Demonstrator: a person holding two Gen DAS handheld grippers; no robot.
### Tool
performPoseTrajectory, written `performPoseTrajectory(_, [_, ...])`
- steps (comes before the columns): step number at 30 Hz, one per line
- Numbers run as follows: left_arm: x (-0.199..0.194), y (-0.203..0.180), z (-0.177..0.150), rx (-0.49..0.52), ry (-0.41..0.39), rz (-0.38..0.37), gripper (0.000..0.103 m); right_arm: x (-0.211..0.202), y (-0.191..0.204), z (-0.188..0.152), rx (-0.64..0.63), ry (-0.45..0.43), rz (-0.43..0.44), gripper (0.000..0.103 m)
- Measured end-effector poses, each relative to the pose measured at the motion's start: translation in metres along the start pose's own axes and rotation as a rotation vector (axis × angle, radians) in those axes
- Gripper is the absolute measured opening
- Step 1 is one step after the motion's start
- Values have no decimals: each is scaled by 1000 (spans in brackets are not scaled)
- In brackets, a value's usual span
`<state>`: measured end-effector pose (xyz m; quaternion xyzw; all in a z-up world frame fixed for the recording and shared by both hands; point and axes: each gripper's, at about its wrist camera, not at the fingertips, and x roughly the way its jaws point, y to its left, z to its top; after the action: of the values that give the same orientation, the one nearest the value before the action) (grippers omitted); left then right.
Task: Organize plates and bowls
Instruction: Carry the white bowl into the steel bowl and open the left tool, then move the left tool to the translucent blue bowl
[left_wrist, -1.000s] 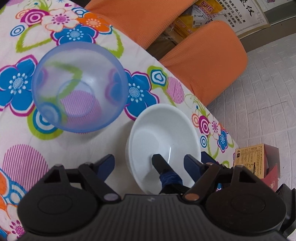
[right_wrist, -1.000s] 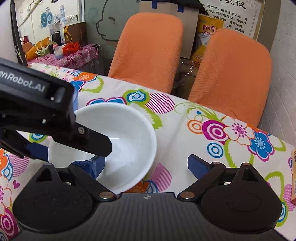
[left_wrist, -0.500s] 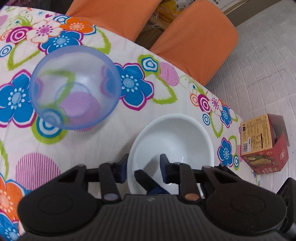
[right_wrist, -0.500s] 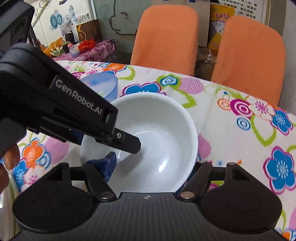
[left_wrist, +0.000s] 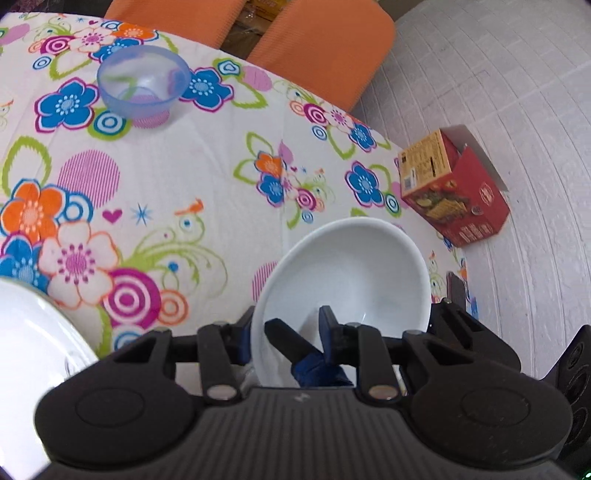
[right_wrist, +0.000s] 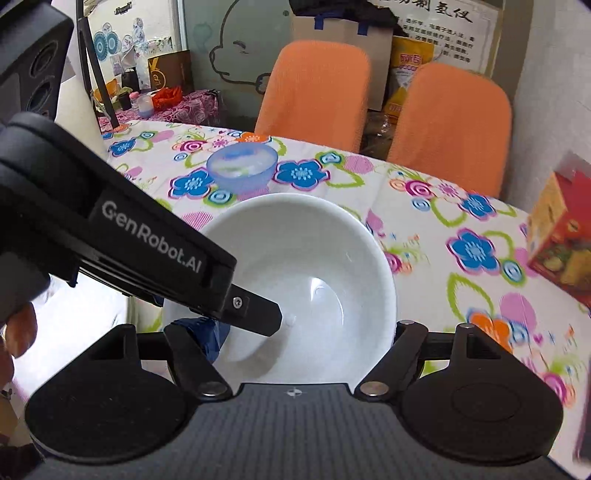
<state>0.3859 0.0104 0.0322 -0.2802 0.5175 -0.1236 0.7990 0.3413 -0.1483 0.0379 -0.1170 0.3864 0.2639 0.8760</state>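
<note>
Two views, left wrist first. My left tongs (left_wrist: 284, 325) are clenched on the near rim of the white bowl (left_wrist: 362, 273), one finger outside the wall and one inside. The bowl tilts toward me above the table (left_wrist: 166, 177), close to its right edge. A finger of my other tongs also reaches into the bowl. A blue see-through bowl (left_wrist: 142, 86) stands well apart near the far edge, in front of two orange chairs (left_wrist: 325, 44). A white dish (left_wrist: 29, 350) shows at the near left. A red box (left_wrist: 454, 192) lies by the right edge; whether on the table or past it I cannot tell.

From the right wrist, my right tongs (right_wrist: 301, 328) are spread wide and released. Their left finger is inside the white bowl and their right finger is just outside its right wall. The left tongs come in from the left, a fingertip down in the bowl.
</note>
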Motion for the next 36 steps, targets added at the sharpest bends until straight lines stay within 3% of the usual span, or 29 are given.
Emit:
performPoseTrajectory(7, [11,-3,-63,48,63,13,21,-14,11,-57,50,62,-32,63])
performPoseTrajectory(13, [24,2,-71,81,41,79,23,-7,12,-74,82,89,0,60])
performPoseTrajectory(16, [22,2,-67,96,46,74,52,-18,8,-74,79,52,-35,61])
performPoseTrajectory(22, [-5,-4,-62,147,-25,52,56,-49,-23,-76,186,-45,-56,62])
performPoseTrajectory(26, [-26,-3,-59,182,-78,45,60,-54,-38,-81,254,-62,-54,62])
performPoseTrajectory(36, [-57,14,-57,296,-214,202,68,-36,-44,-70,349,-32,19,63])
